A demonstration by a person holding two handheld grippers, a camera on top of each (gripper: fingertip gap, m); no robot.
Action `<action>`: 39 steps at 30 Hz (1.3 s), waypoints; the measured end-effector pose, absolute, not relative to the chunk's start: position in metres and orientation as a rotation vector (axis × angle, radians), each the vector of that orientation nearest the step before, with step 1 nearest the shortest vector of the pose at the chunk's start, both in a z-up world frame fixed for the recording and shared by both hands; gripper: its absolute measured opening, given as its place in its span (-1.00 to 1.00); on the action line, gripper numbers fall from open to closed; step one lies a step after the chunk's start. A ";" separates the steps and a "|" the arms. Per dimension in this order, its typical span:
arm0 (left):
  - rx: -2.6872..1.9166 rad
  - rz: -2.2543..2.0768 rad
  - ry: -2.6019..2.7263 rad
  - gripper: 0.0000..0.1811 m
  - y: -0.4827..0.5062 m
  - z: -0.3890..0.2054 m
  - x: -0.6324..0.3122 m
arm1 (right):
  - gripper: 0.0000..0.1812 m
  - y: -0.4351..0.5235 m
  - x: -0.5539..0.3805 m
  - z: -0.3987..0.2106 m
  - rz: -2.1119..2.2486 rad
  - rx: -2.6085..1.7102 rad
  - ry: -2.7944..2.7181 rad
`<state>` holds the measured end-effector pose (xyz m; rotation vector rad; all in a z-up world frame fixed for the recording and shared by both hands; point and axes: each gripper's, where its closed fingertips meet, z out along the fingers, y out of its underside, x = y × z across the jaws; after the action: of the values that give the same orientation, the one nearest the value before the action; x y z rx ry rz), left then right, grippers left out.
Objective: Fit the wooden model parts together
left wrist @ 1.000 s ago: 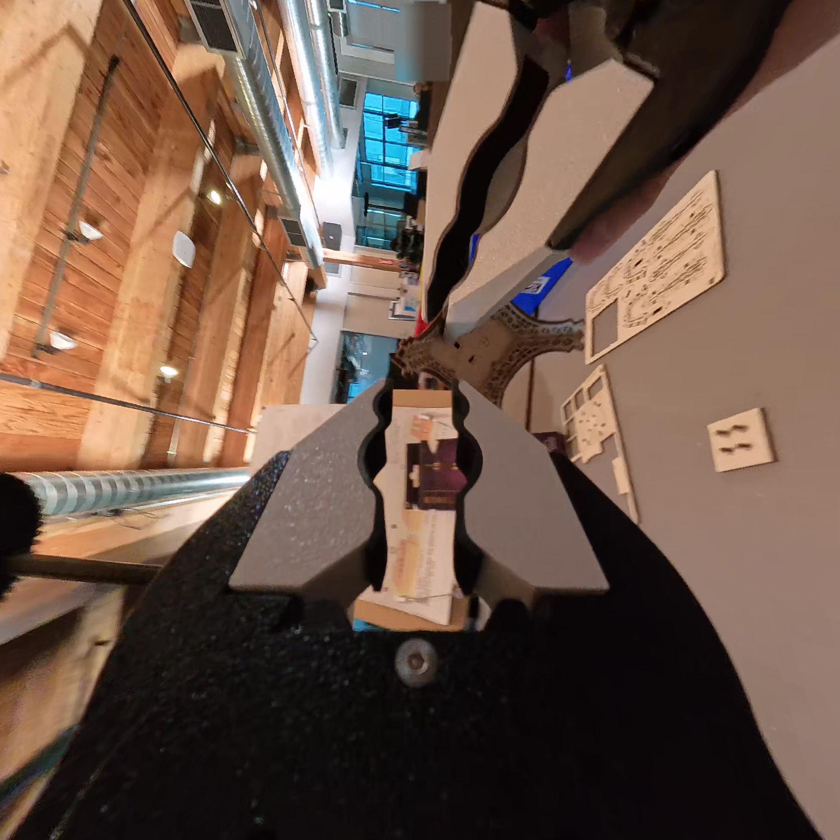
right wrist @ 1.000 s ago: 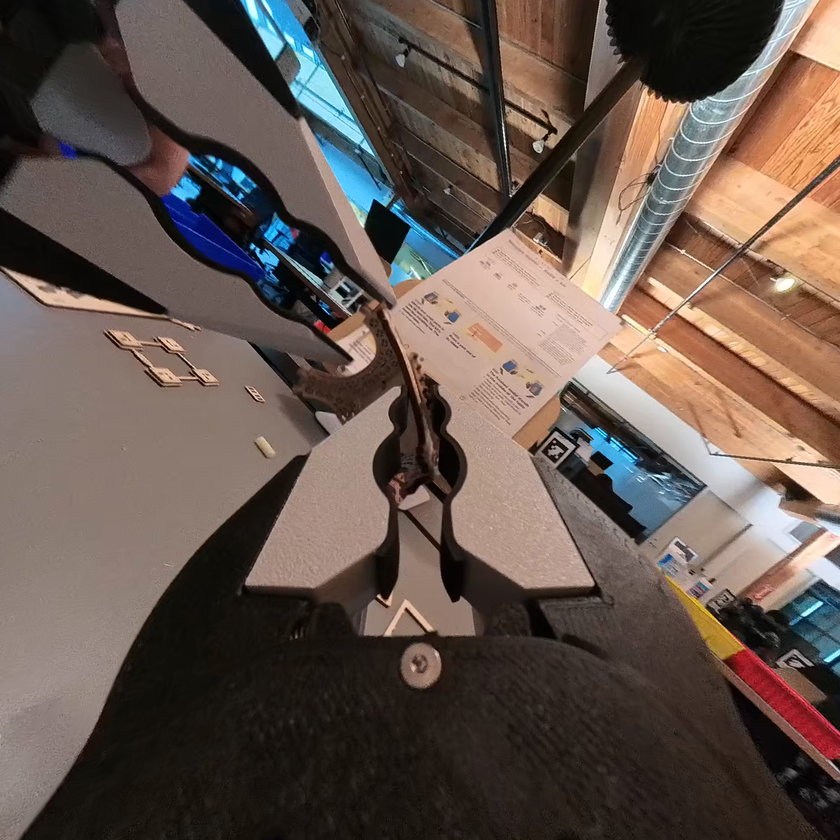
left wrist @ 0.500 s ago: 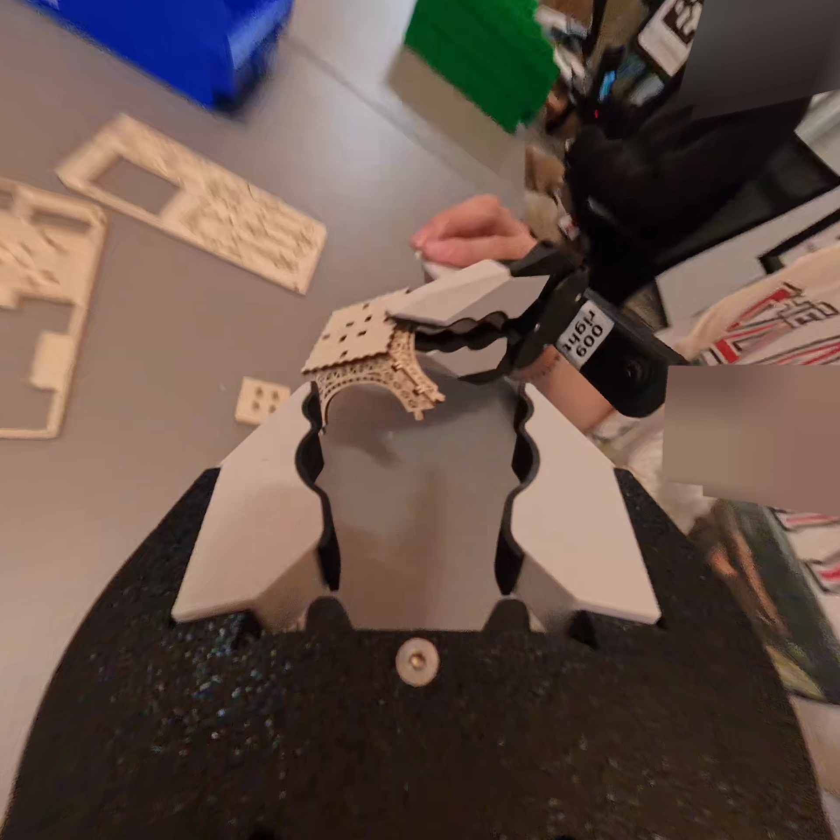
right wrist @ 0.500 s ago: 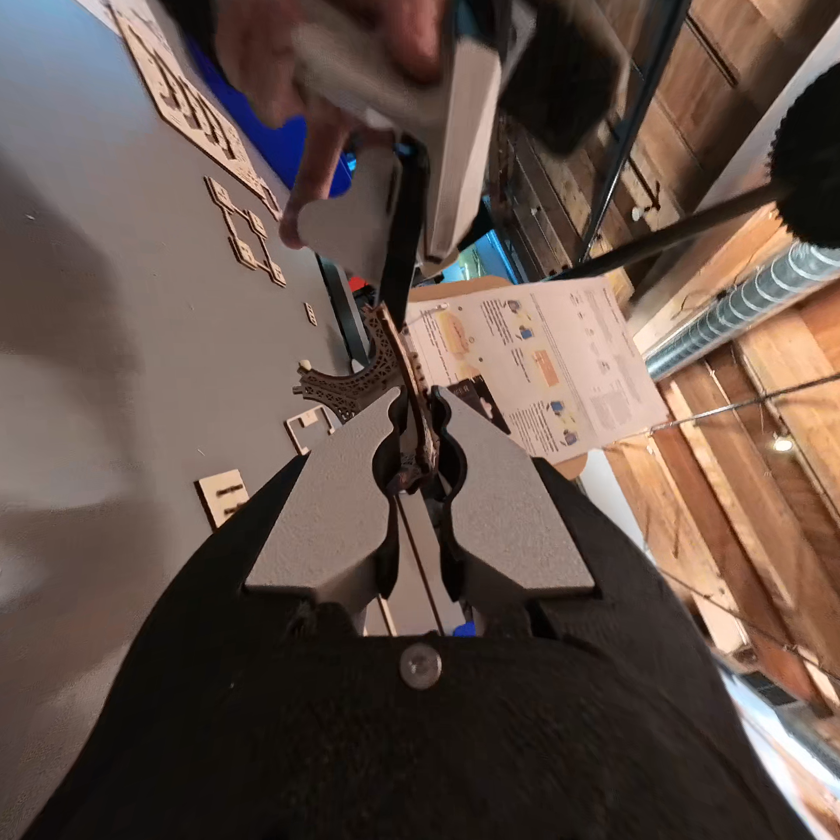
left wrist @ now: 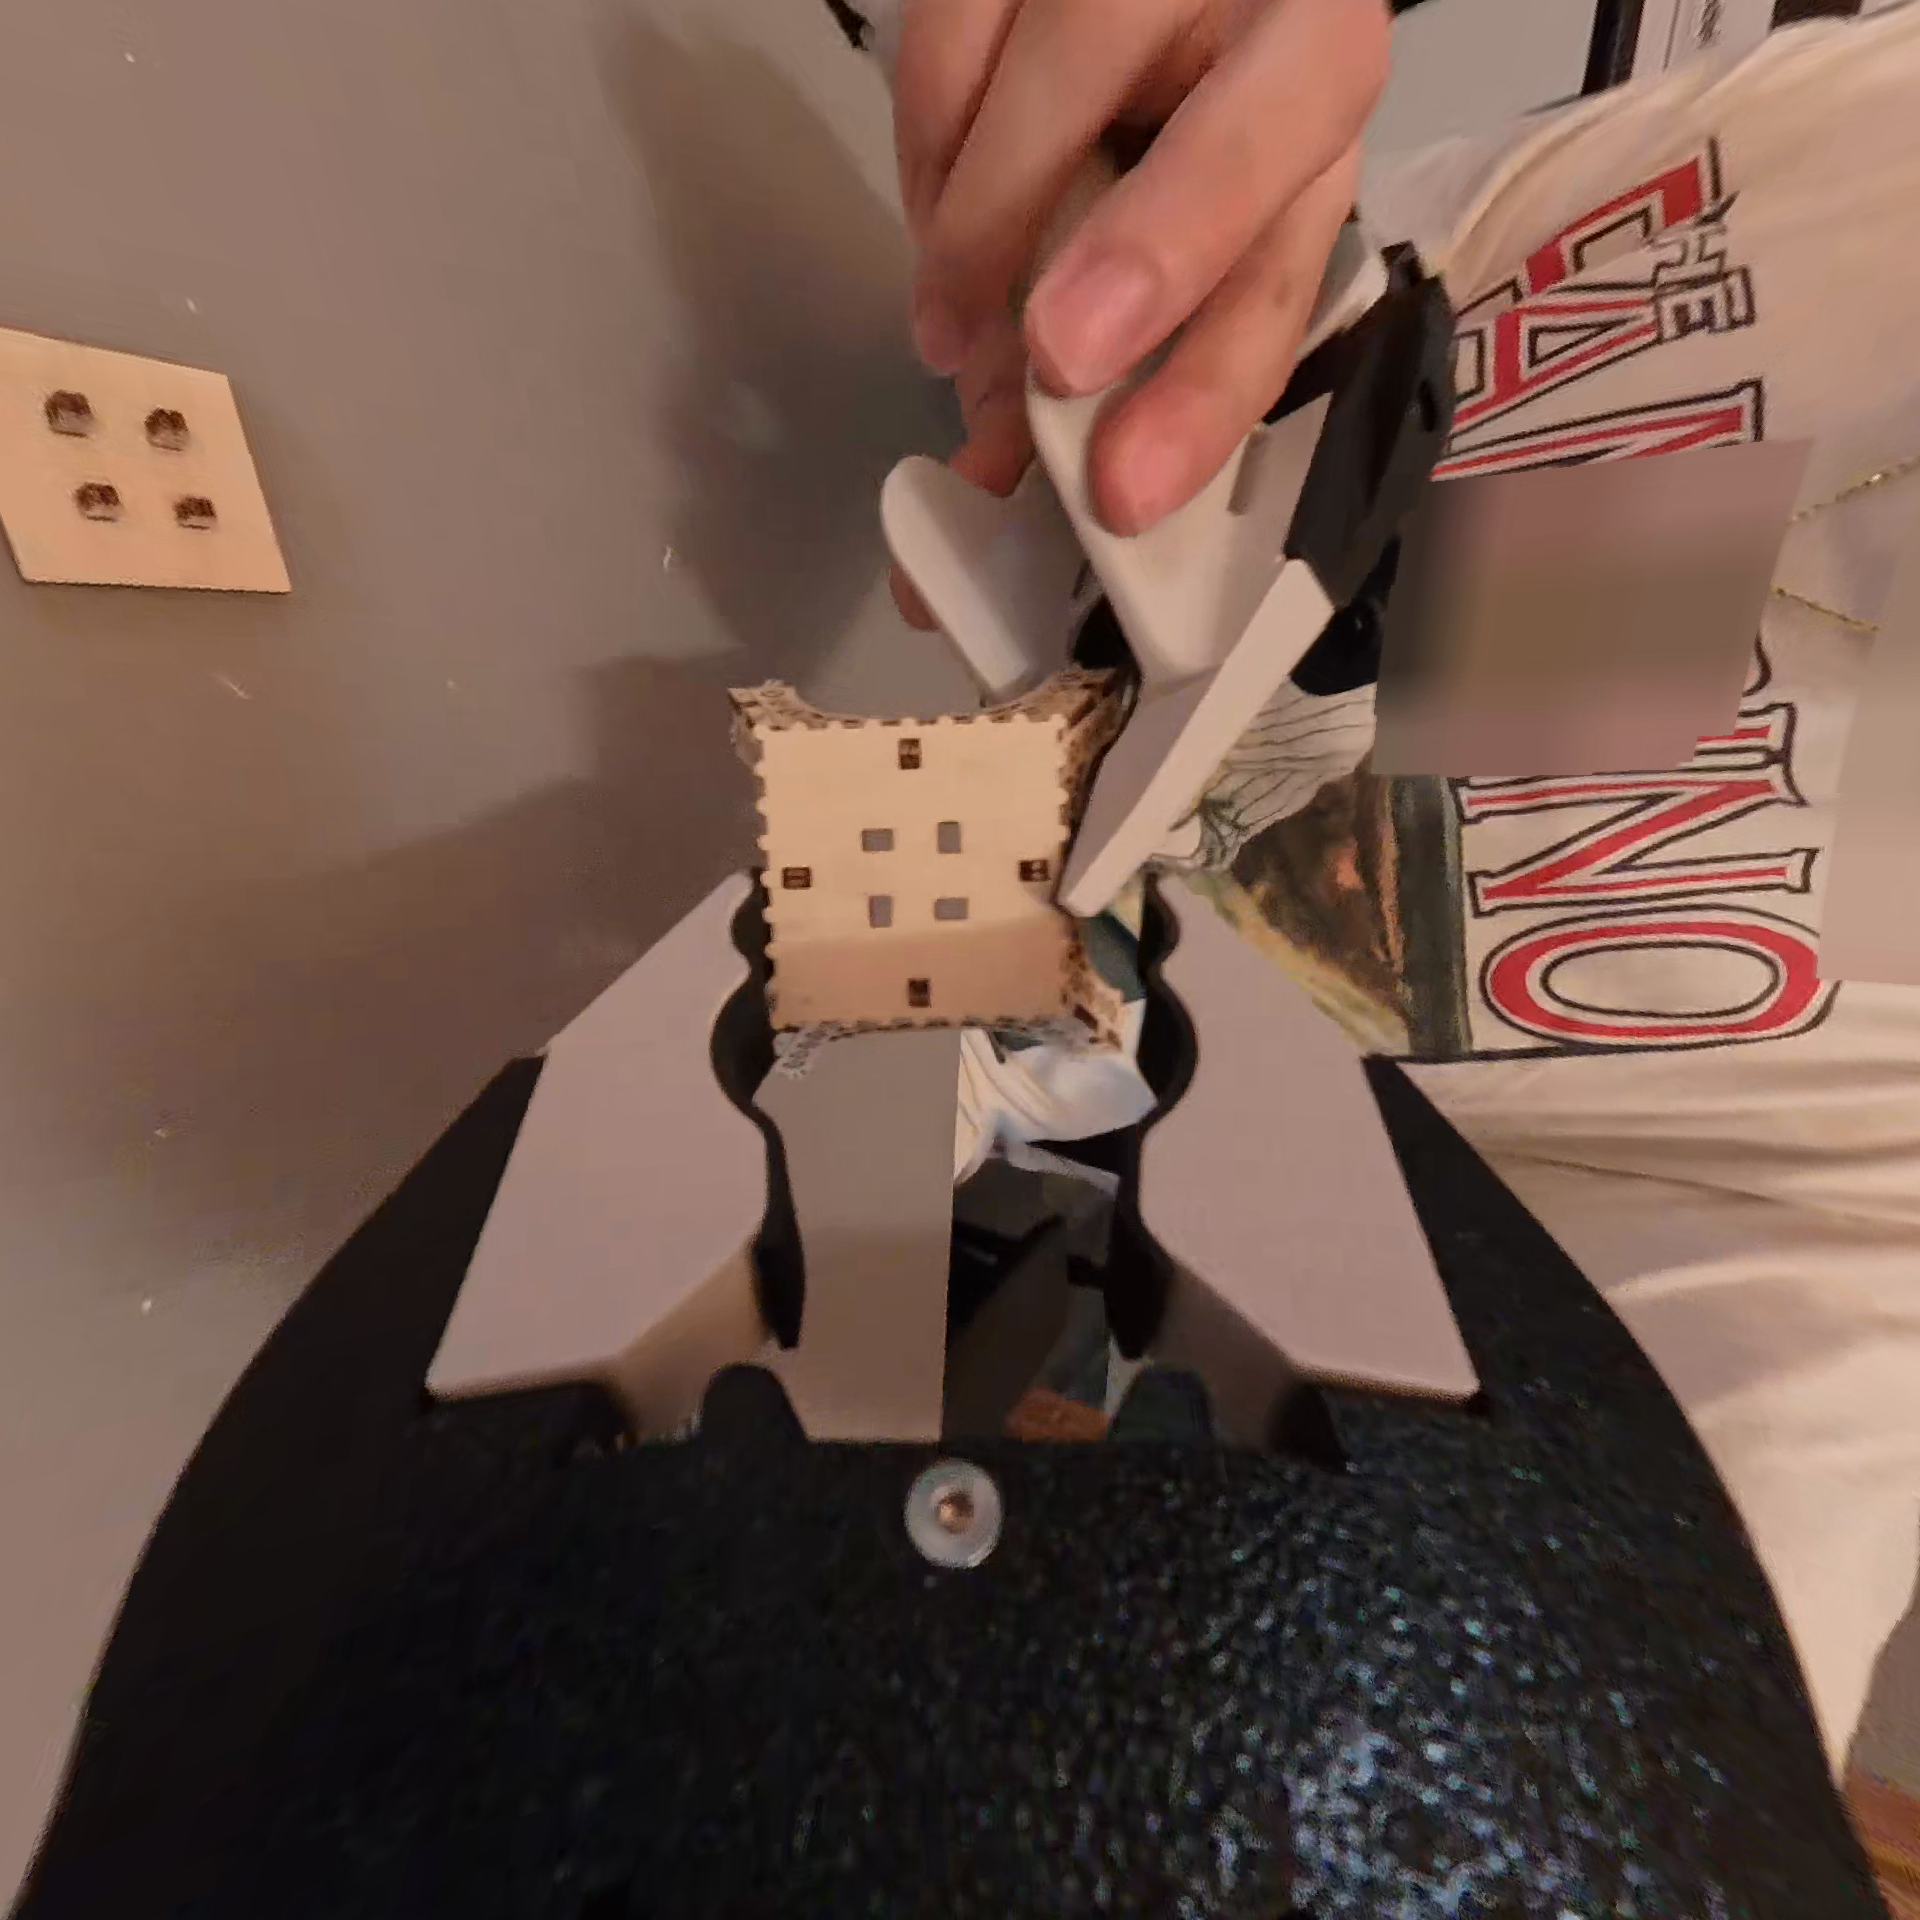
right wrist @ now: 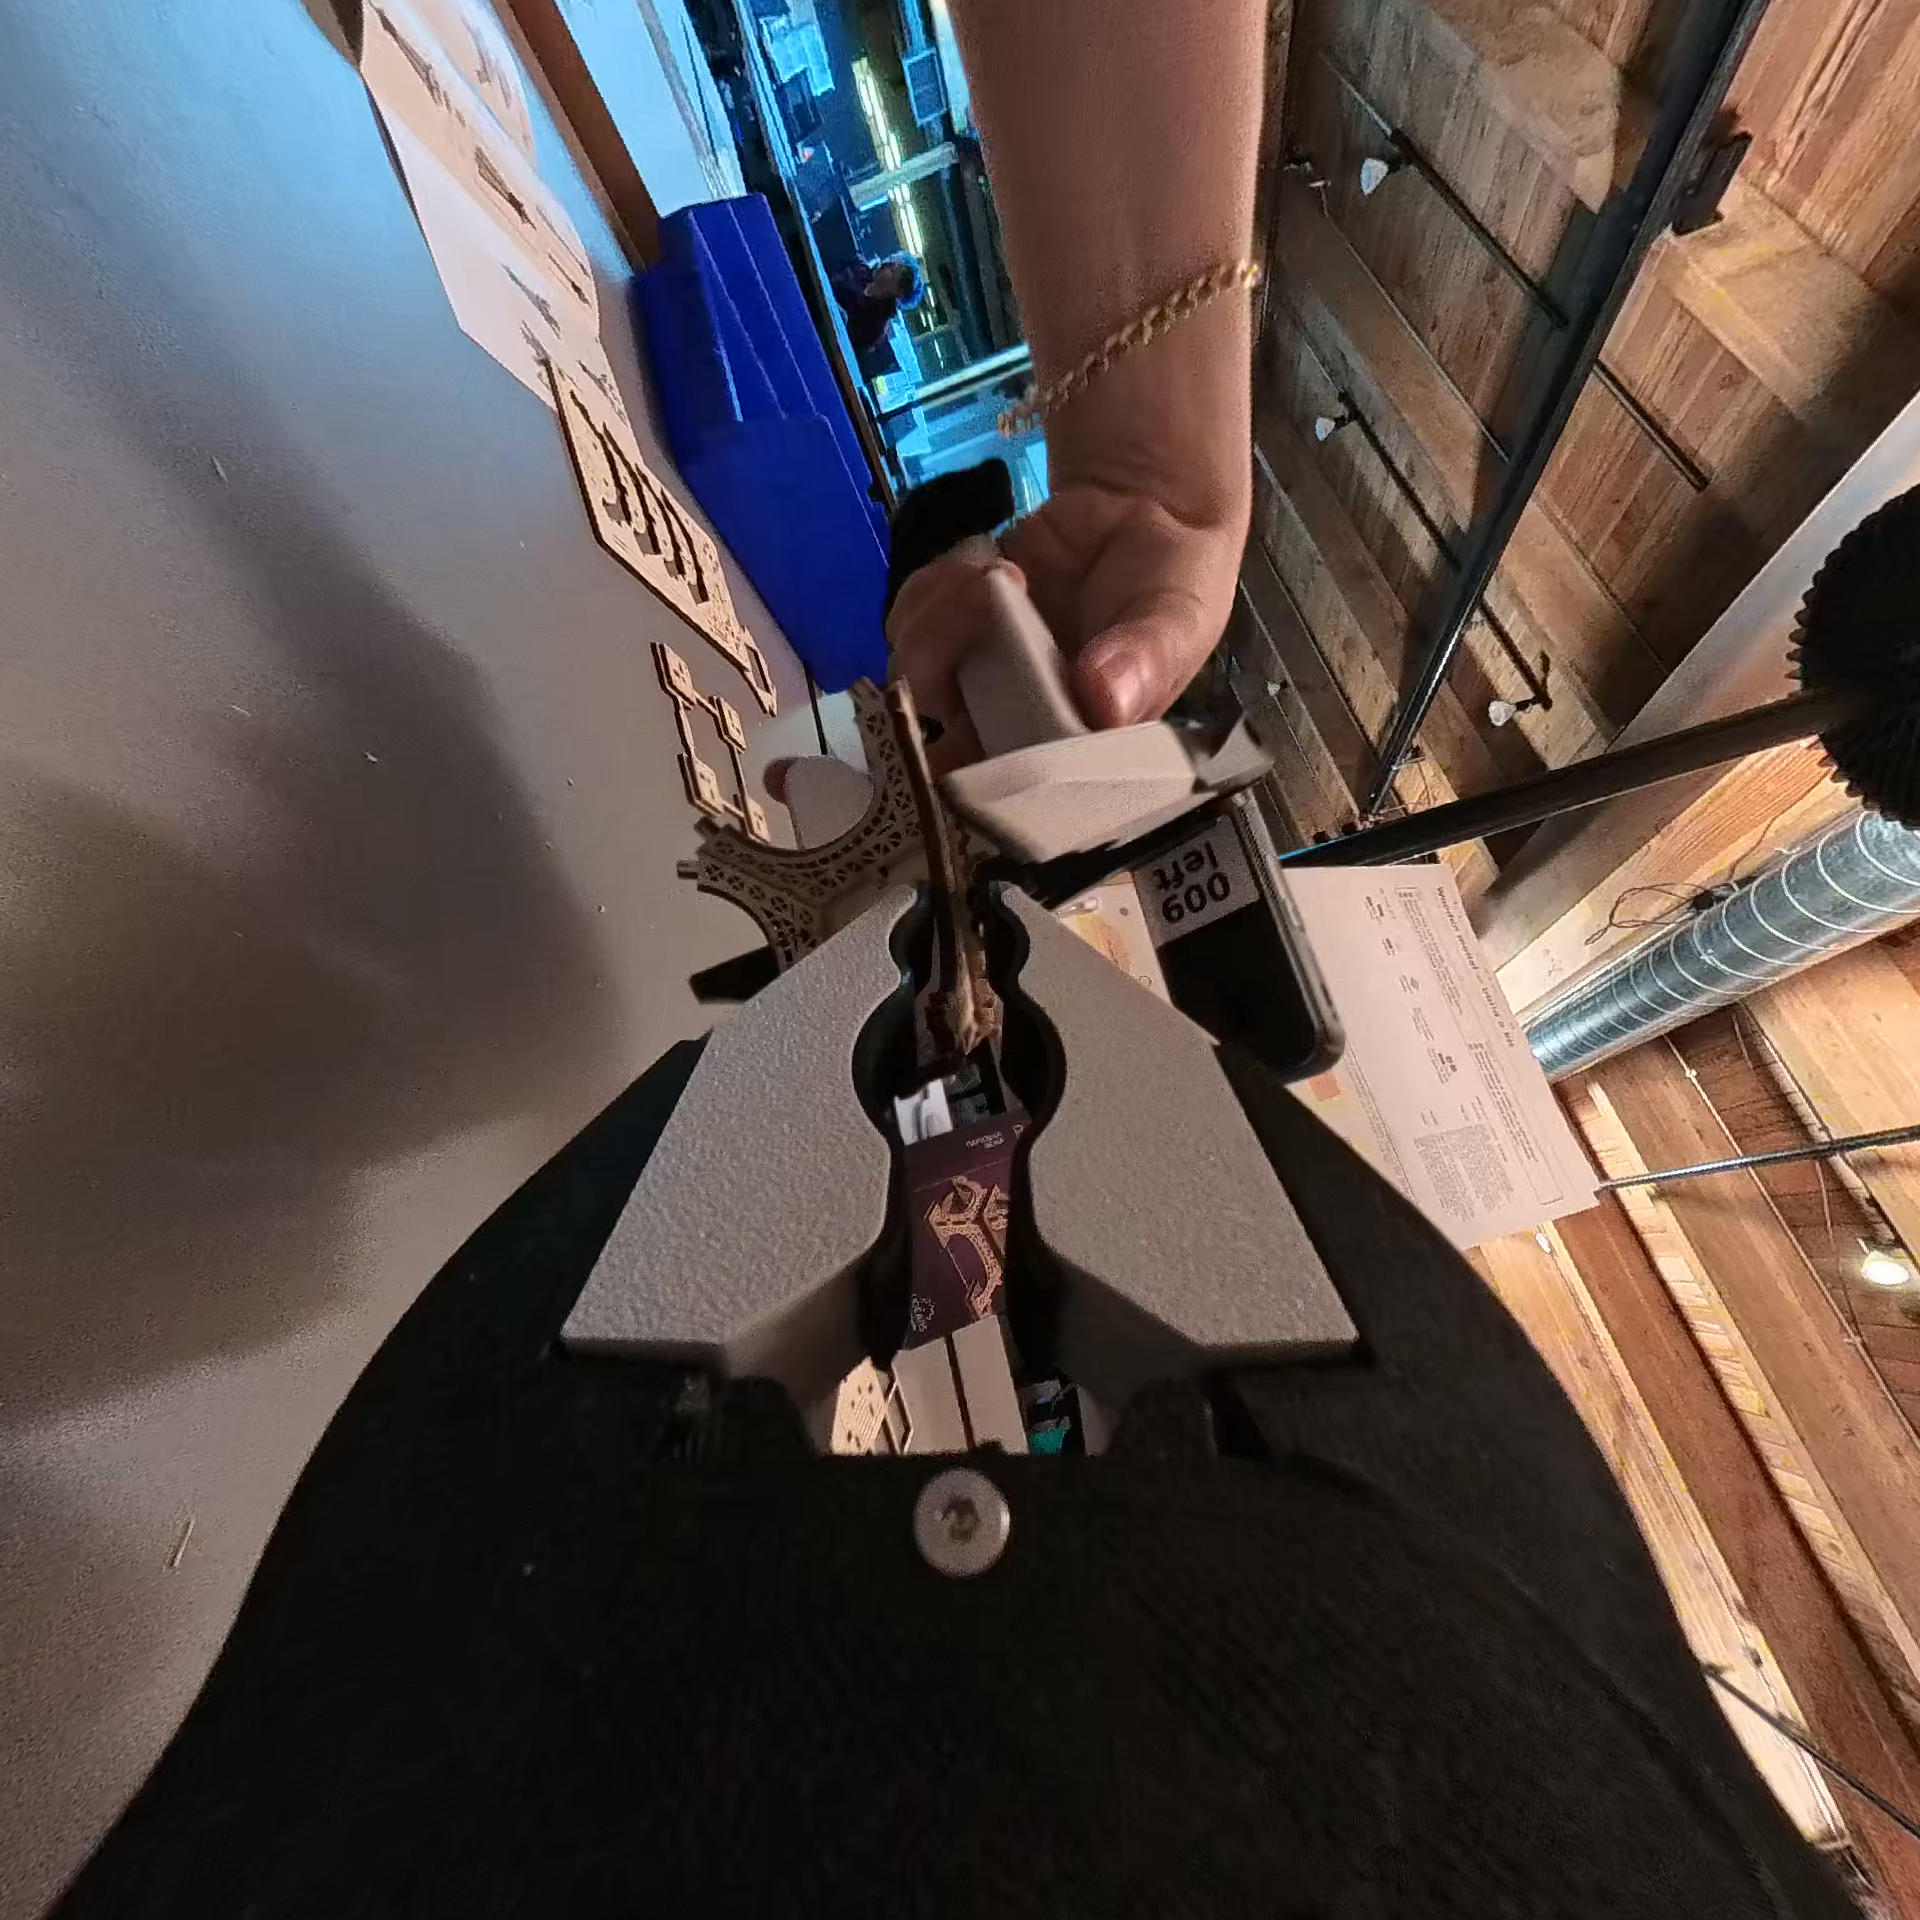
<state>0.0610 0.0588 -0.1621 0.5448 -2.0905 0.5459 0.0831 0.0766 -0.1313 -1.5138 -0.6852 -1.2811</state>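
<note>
The wooden lattice tower base (left wrist: 914, 883) faces the left wrist view with its square slotted top plate. My right gripper (left wrist: 1070, 727) reaches in from the upper right, held by a hand, and is shut on the plate's right edge. My left gripper (left wrist: 948, 914) is open, with the plate between its fingertips; I cannot tell whether they touch it. In the right wrist view my right gripper (right wrist: 961, 914) is shut on the thin edge of the tower base (right wrist: 821, 873), held above the grey table (right wrist: 260, 727). The left gripper's finger (right wrist: 1081, 790) lies beside the plate.
A small square wooden plate with several holes (left wrist: 135, 478) lies on the table at the left. Wooden part sheets (right wrist: 665, 540), a small frame piece (right wrist: 712, 748) and a blue bin (right wrist: 758, 416) sit farther off. An instruction sheet (right wrist: 1434, 1039) stands behind. A person's torso (left wrist: 1558, 1039) is close on the right. Left and right tips are no more than a few centimetres apart.
My left gripper has opened wide and swung round to face the model's top plate, closing in on it. My right gripper has kept its hold on the tower base.
</note>
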 end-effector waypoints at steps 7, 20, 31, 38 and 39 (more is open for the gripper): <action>0.489 0.625 -2.212 -0.36 0.063 -0.170 0.080 | -0.64 0.065 0.095 -0.131 -1.253 -1.547 -0.602; 0.152 1.651 -2.506 -0.37 0.074 -0.129 0.116 | -0.31 -0.003 0.130 -0.085 -0.507 -1.323 0.094; 0.533 1.083 -3.199 -0.37 0.146 -0.226 0.175 | -0.35 -0.039 0.202 -0.166 -0.615 -1.672 0.528; 0.483 0.927 -3.261 -0.37 0.153 -0.250 0.187 | -0.35 -0.049 0.210 -0.166 -0.562 -1.597 0.618; 0.474 0.891 -3.272 -0.37 0.154 -0.254 0.188 | -0.35 -0.051 0.211 -0.166 -0.561 -1.585 0.631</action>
<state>0.1878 0.1537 -0.2538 0.4744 -3.2720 0.8913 0.2108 -0.0505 -0.1656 -1.5850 0.6308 -0.5607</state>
